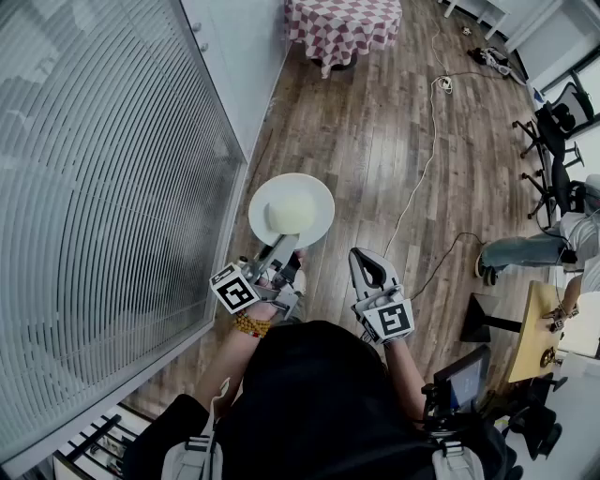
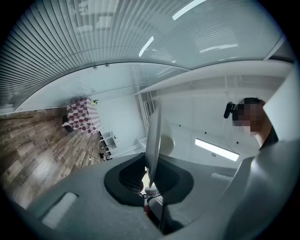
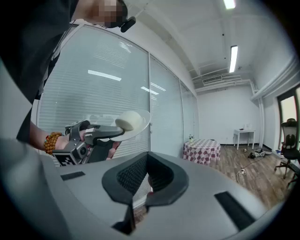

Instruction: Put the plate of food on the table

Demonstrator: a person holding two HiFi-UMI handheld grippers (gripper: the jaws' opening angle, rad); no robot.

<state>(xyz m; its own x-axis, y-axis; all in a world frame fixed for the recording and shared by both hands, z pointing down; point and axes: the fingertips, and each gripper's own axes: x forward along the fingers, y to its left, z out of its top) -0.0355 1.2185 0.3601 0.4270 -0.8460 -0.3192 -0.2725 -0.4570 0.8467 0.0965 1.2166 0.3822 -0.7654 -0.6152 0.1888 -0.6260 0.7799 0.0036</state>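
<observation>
**Plate aloft, checked table far up the frame**

Dead centre of the head view: a round white plate (image 1: 319, 202) carrying a pale dome of food (image 1: 291, 214), up in the air over the wooden plank floor (image 1: 375, 141), not yet set down anywhere. Pinched at its near rim by the left gripper (image 1: 284, 244), jaws clamped tight on the edge, most likely to keep the dish level and the mound from sliding. Shown edge-on in the left gripper view, a thin pale blade rising out from between the jaws. Backed up from the side in the right gripper view: plate at upper left, roughly flat, food sitting on top.

Just right of the plate, lower centre: the right gripper (image 1: 366, 258), jaws pressed together on nothing, apparently kept free and clear of the load.

Top centre, well apart from the plate: a table under a red-and-white checked cloth (image 1: 342, 26), by judgement the destination, with a walk left to cover.

Hard to tell: the kind of food, and the depth of the bite on the rim, covered by the upper jaw. Table cut off by the top edge. Lower frame filled by the carrier's dark top (image 1: 319, 394); left side taken up by a glass wall with slatted blinds (image 1: 103, 187).
</observation>
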